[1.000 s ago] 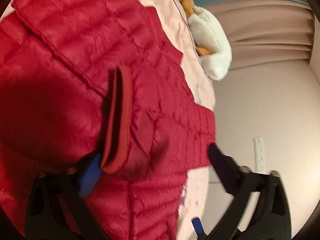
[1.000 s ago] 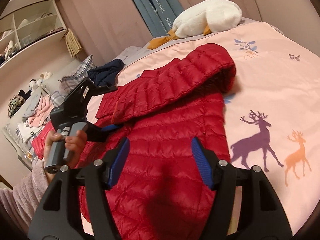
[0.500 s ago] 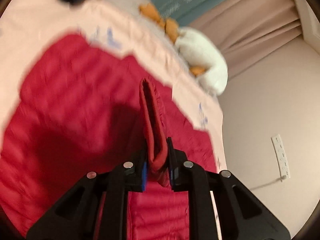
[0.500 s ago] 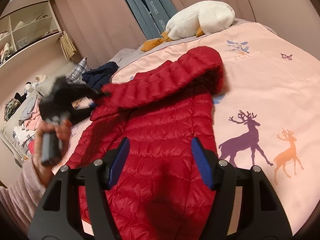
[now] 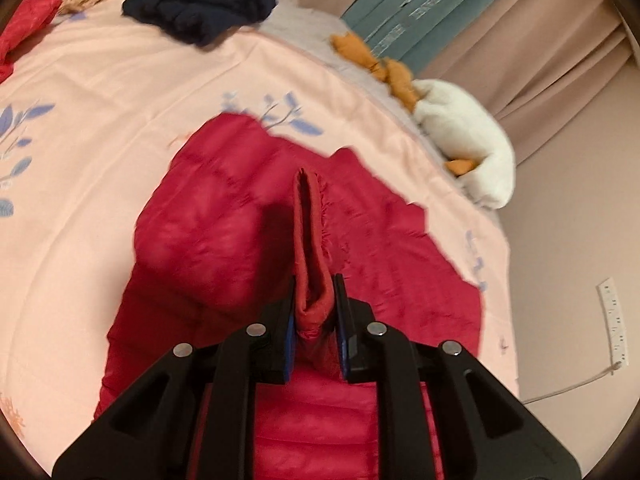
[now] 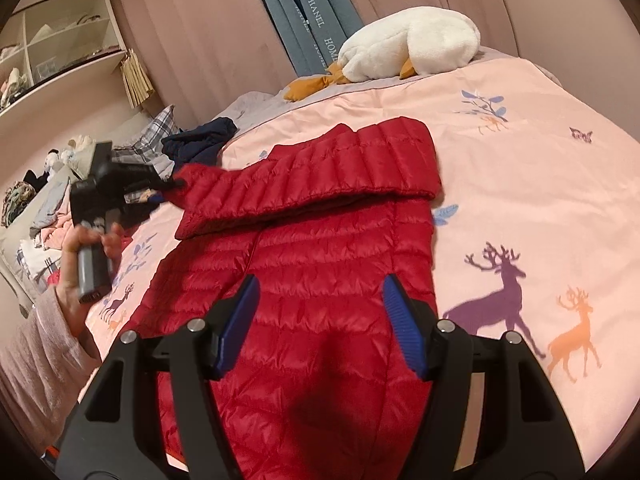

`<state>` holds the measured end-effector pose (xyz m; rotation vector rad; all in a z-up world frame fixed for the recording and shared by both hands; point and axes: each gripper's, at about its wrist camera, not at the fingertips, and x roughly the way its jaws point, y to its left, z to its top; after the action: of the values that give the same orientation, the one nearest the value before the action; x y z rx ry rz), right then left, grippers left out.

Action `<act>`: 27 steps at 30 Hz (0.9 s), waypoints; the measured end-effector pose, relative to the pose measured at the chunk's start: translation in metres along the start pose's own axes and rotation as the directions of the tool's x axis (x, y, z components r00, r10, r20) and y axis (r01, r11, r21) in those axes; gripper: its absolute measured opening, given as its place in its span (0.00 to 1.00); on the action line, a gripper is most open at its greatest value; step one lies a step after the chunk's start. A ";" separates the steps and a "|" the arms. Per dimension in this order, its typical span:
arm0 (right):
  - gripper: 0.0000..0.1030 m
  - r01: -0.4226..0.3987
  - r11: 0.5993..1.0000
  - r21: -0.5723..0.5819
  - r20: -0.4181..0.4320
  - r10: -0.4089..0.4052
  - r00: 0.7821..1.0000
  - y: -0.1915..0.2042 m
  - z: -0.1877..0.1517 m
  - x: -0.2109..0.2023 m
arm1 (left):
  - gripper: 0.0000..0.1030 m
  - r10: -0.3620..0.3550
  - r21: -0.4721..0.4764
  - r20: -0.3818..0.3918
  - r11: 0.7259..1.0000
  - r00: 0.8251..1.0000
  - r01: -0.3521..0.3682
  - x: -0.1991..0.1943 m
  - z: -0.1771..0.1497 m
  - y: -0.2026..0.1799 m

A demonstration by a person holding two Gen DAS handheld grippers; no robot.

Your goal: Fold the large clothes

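Note:
A red quilted puffer jacket [image 6: 320, 280] lies spread on the pink bedspread [image 6: 540, 200]. One sleeve [image 6: 312, 184] is folded across its upper part. My left gripper [image 5: 315, 312] is shut on that sleeve's cuff [image 5: 310, 240] and holds it above the jacket [image 5: 224, 232]. In the right wrist view the left gripper [image 6: 168, 184] appears at the left, held by a hand [image 6: 80, 256], pinching the cuff end. My right gripper [image 6: 320, 320] hovers open over the jacket's lower body, nothing between its blue pads [image 6: 404, 332].
A white plush goose [image 6: 408, 48] lies at the bed's far edge by blue and beige curtains. A dark navy garment [image 6: 200, 144] sits on the bed beyond the jacket. Shelves and piled clothes [image 6: 36, 216] fill the left side. A wall socket strip [image 5: 612, 320] is at right.
The left gripper closed on the sleeve cuff and carried it up and leftward, stretching the sleeve across the jacket. The right gripper stayed open over the lower jacket.

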<state>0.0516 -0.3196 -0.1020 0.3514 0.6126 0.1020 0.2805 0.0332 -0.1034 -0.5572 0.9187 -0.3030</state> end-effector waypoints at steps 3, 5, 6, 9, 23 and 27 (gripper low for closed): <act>0.63 0.027 0.999 -0.025 -0.012 -0.027 1.000 0.003 0.009 0.006 | 0.16 0.059 0.016 -0.034 0.998 0.998 -0.058 0.011 -0.008 0.011; 0.63 0.032 0.999 -0.036 -0.018 -0.033 0.999 0.004 0.013 0.011 | 0.25 0.108 0.037 -0.050 0.994 0.993 -0.106 0.017 -0.013 0.018; 0.63 0.034 0.999 -0.040 -0.021 -0.035 0.999 0.005 0.015 0.013 | 0.32 0.123 0.043 -0.053 0.992 0.991 -0.120 0.017 -0.016 0.021; 0.63 0.033 0.999 -0.043 -0.025 -0.035 0.999 0.008 0.017 0.017 | 0.55 0.144 0.043 -0.058 0.989 0.988 -0.141 0.015 -0.017 0.033; 0.63 0.073 0.992 -0.102 -0.055 -0.079 0.995 0.010 0.072 0.068 | 0.58 0.225 0.411 0.042 0.884 0.973 -0.222 -0.001 -0.030 -0.026; 0.58 0.120 0.984 -0.130 -0.037 -0.126 0.991 0.016 0.087 0.101 | 0.58 0.240 0.471 0.039 0.852 0.970 -0.229 0.021 -0.040 -0.044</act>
<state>0.1846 -0.3106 -0.0849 0.1869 0.6671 0.0306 0.2594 -0.0263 -0.1114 0.0146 0.8828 -0.2985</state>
